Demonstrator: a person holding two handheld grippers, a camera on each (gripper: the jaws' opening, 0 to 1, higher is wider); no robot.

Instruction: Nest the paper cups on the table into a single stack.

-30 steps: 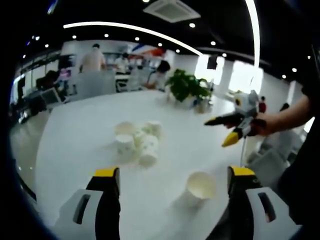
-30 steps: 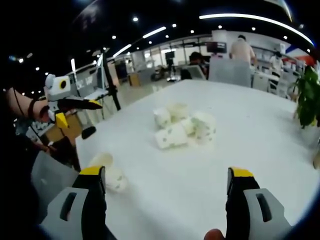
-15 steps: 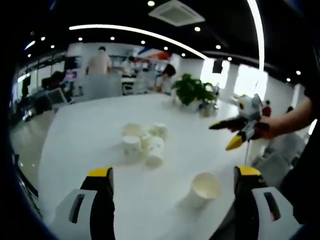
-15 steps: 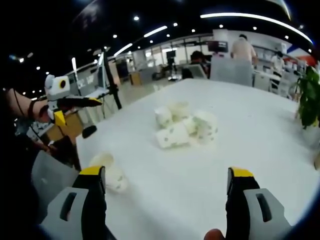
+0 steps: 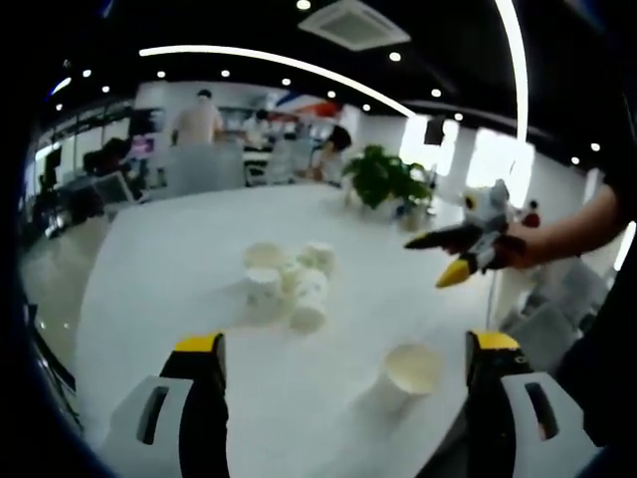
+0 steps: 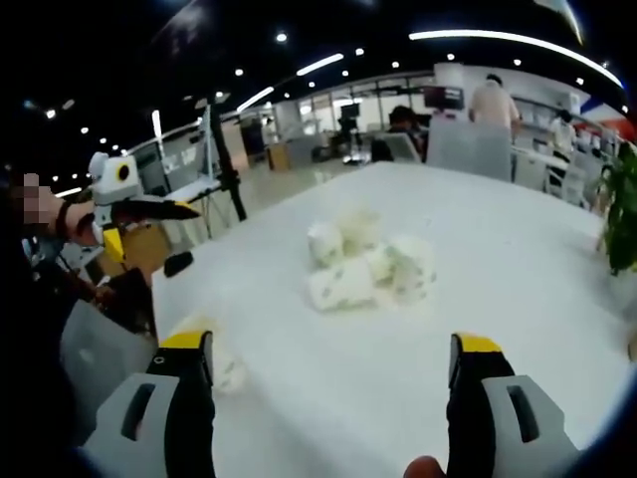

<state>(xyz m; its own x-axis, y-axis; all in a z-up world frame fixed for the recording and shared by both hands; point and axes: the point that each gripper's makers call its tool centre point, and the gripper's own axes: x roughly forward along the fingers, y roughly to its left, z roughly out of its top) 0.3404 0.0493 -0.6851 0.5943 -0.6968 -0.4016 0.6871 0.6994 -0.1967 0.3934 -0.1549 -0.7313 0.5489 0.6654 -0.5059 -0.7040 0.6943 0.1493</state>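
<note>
1. Left gripper view: the left gripper [image 5: 345, 373], with black jaws tipped in yellow, stands wide open and holds nothing. It hangs above the broad white table [image 5: 159, 269].
2. Between its jaws, nearer the right one, a lone white paper cup [image 5: 407, 371] stands upright with its mouth up, well apart from the others. By my reading it is framed this way because it is the likeliest first pick.
3. Further off, mid-table, lies a loose cluster of white paper cups with a faint green print [image 5: 287, 284]; some stand upright and some lie on their sides, touching one another. Nothing is nested yet.
4. The right gripper [image 5: 443, 256] comes in from the right, held in a hand [image 5: 513, 249] above the table. Its yellow-tipped jaws are parted and carry nothing.
5. A green potted plant [image 5: 380, 176] stands at the far side of the table, clear of the cups.
6. Right gripper view: the right gripper [image 6: 328, 373] is likewise spread wide and empty, aimed across the table [image 6: 518, 249] at the cluster of cups [image 6: 368, 267], which sits ahead between the jaws.
7. The lone cup [image 6: 219, 360] sits just beside the left jaw, blurred; its pose is hard to tell here.
8. The left gripper [image 6: 134, 221] shows at the left edge, off the table's corner. Its jaws are parted and empty.
</note>
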